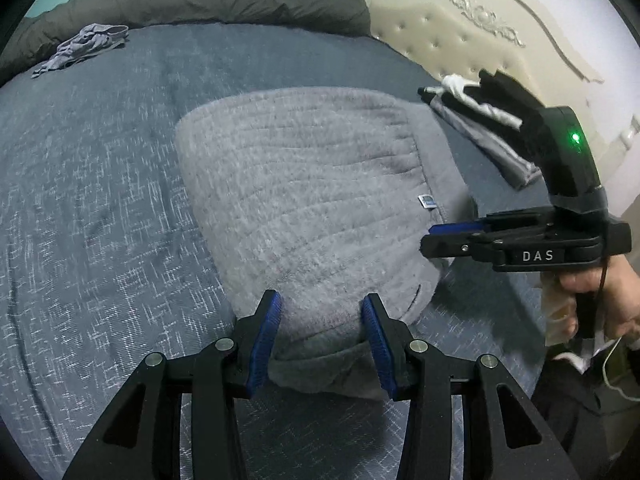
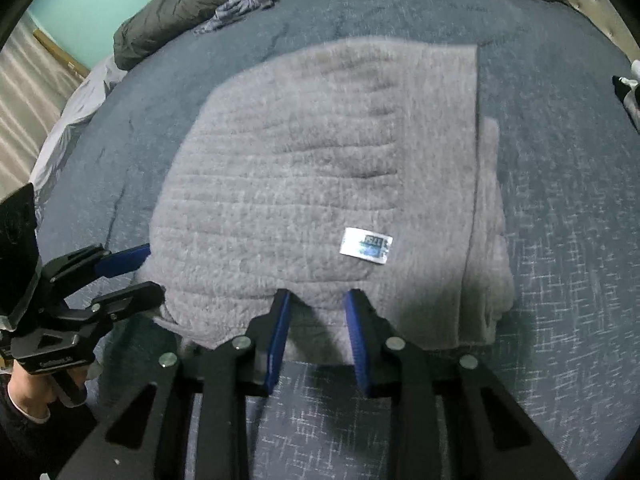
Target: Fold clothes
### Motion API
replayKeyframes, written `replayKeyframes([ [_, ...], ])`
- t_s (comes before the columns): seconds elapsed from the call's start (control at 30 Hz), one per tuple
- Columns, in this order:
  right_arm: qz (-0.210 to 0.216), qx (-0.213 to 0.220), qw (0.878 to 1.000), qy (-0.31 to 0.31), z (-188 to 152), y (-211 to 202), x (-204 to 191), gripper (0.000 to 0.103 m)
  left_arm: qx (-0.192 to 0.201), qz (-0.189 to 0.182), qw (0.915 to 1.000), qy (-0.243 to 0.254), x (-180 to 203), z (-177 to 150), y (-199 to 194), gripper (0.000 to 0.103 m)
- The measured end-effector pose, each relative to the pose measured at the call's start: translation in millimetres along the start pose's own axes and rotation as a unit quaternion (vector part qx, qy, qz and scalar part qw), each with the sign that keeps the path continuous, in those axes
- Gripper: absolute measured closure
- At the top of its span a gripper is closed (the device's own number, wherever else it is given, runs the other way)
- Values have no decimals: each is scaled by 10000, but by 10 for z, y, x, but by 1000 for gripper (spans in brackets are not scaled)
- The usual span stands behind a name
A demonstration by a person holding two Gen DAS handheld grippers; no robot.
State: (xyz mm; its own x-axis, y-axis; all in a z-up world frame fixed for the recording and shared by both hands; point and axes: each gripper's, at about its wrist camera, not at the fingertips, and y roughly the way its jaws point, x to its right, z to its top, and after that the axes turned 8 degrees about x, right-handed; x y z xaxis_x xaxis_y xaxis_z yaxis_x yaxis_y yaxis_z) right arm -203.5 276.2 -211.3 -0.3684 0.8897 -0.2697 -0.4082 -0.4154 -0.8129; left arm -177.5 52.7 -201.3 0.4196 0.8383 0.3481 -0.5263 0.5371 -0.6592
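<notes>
A grey fleece garment (image 1: 304, 192) lies folded on the blue-grey bedspread (image 1: 100, 200), with a small white-blue label (image 2: 366, 248) near its right side. My left gripper (image 1: 323, 320) is shut on the thick near edge of the garment; fabric fills the gap between its blue pads (image 1: 268, 344). In the right wrist view the left gripper (image 2: 154, 272) sits at the garment's left edge. My right gripper (image 2: 318, 312) straddles the garment's near edge (image 2: 316, 320), and its pads do not visibly press on it. In the left wrist view the right gripper (image 1: 426, 240) is side-on at the garment's right edge.
A crumpled grey-purple garment (image 1: 86, 46) lies at the far side next to a dark rolled duvet (image 1: 200, 0). A small stack of folded dark, white and grey clothes (image 1: 480, 120) sits by the cream headboard (image 1: 500, 32). A person's hand (image 1: 592, 292) holds the right gripper.
</notes>
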Motion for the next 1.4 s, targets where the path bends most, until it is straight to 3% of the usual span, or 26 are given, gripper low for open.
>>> replayKeyframes([
  [0.13,-221,413,9989,51,189,-231,94,76,190,61,9998,78,1,77,-114,57],
  [0.33,-714,275,9970,96,312,-115,323,76,39,-19,10000,-2,-47,27,-7,57],
  [0.83,-612,141,9980,45,237,410,550,76,-141,87,9998,79,7,-35,204,56],
  [1.1,-463,732,9962,105,727,9,552,74,-115,86,9999,24,11,-32,160,56],
  [1.3,-648,351,9970,253,950,479,697,74,-103,128,9999,8,5,-49,169,56],
  [1.4,-627,201,9969,427,875,585,735,74,-110,126,9999,19,9,-52,193,56],
])
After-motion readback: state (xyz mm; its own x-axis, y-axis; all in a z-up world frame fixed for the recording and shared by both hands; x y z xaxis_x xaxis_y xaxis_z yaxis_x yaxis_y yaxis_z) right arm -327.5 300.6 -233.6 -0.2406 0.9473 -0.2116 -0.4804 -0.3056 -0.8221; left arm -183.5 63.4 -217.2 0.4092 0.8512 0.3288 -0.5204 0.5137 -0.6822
